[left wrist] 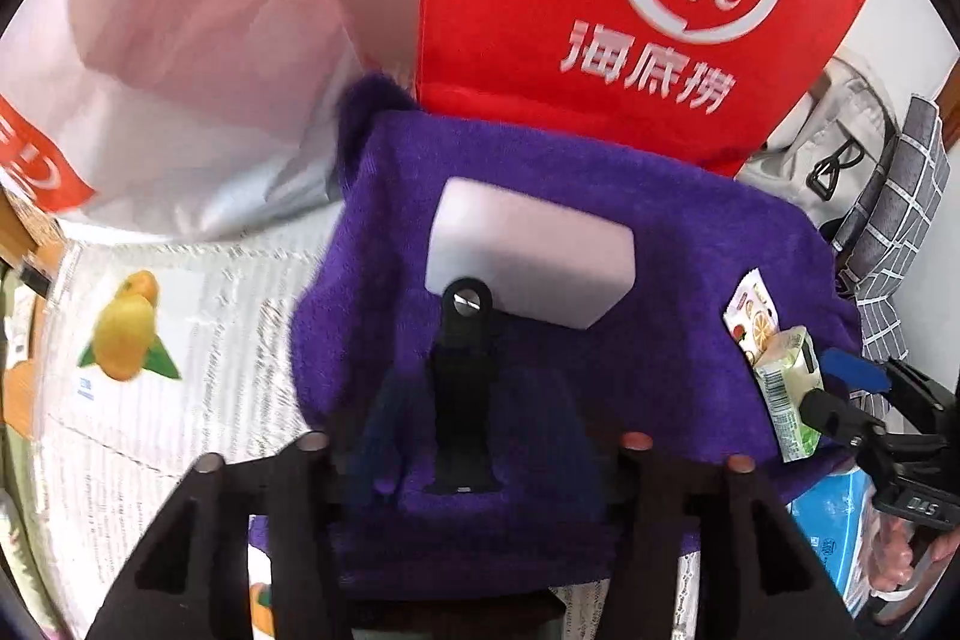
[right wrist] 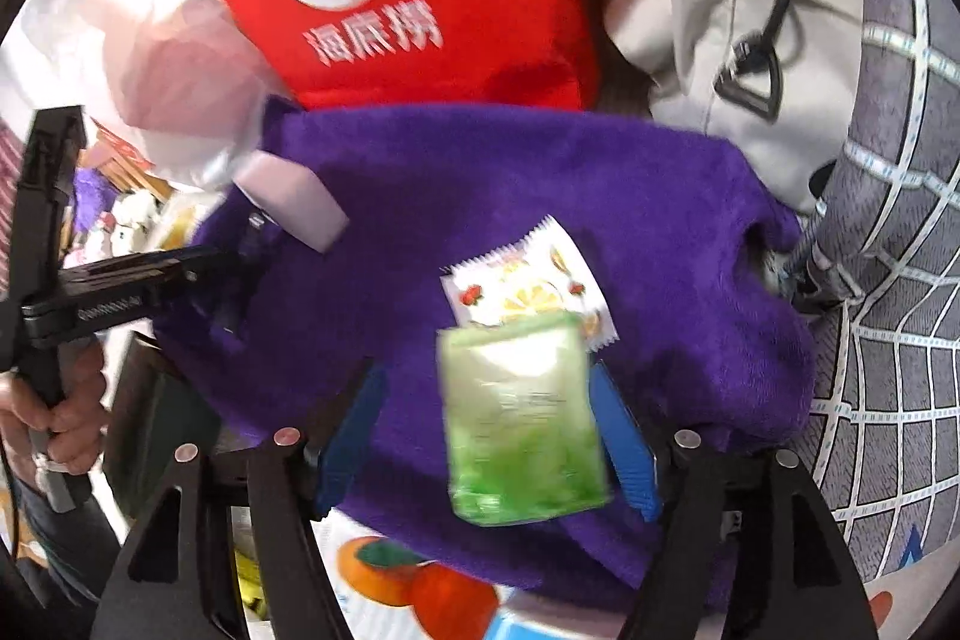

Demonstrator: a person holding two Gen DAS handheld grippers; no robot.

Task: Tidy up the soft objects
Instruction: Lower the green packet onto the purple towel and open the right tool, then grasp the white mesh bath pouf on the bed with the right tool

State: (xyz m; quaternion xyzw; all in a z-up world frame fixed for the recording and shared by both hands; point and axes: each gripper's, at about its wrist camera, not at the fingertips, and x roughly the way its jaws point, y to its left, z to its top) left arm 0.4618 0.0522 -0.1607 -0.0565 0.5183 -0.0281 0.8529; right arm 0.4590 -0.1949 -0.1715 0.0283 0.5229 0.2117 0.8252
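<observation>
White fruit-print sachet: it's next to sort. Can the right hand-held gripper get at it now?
Probably not yet: the green packet sits between the fingers of the right hand-held gripper and covers the near edge of the white sachet on the purple towel. Otherwise the sachet lies uncovered.

white wall [left wrist: 912,16], daylight

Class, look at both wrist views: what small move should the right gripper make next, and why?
Probably lower and release. The right gripper sits with its blue fingers either side of the green packet, just above the purple towel, beside a fruit-print sachet already lying there. That looks like the gathering spot.
</observation>
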